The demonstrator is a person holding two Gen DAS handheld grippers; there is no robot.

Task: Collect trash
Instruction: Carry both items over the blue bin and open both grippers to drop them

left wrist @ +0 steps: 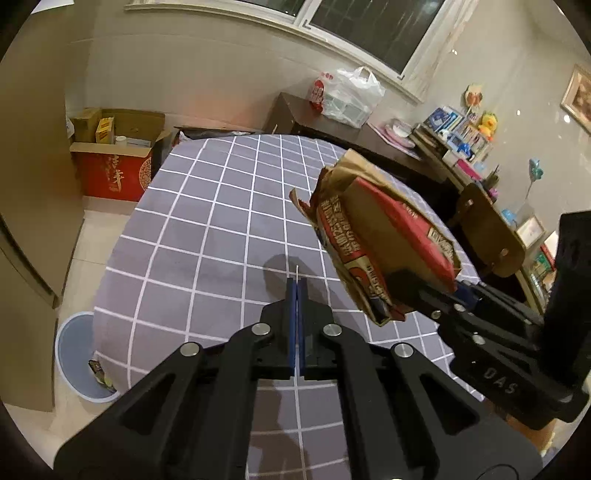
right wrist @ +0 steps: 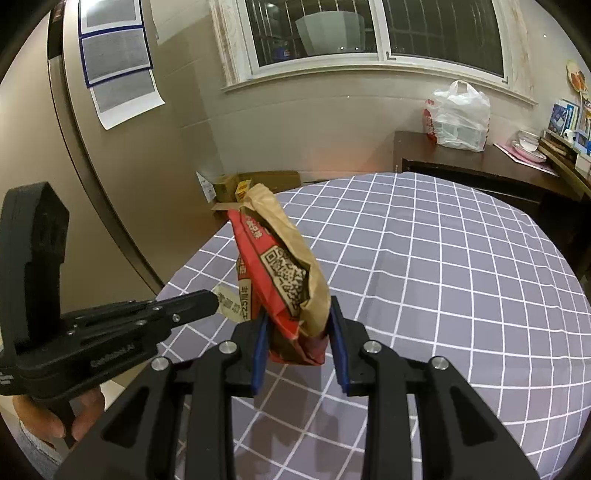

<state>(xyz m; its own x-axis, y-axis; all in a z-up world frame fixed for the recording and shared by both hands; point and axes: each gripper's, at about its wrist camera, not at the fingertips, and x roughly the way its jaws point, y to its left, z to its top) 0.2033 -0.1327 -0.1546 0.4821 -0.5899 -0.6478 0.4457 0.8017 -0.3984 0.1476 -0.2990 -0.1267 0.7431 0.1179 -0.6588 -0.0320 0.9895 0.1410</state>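
— Warm indoor light from overhead; dark window (right wrist: pixel 369 33), so nothing coming in from outside.
— Soft shadow on the checked worktop (left wrist: pixel 207 236) just ahead of the left tool (left wrist: pixel 296 284). Faint orange glow low on the wall (right wrist: pixel 332 158).
— Strong fisheye bending, black corners, straight lines bowed near the edges.
— Sharp in the middle, slightly soft on the far shelves (left wrist: pixel 461 136). No motion blur.

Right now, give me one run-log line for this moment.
left gripper: shut on thin paper slip | right gripper: shut on paper bag, lifted over checked tablecloth | bin: on floor beside table
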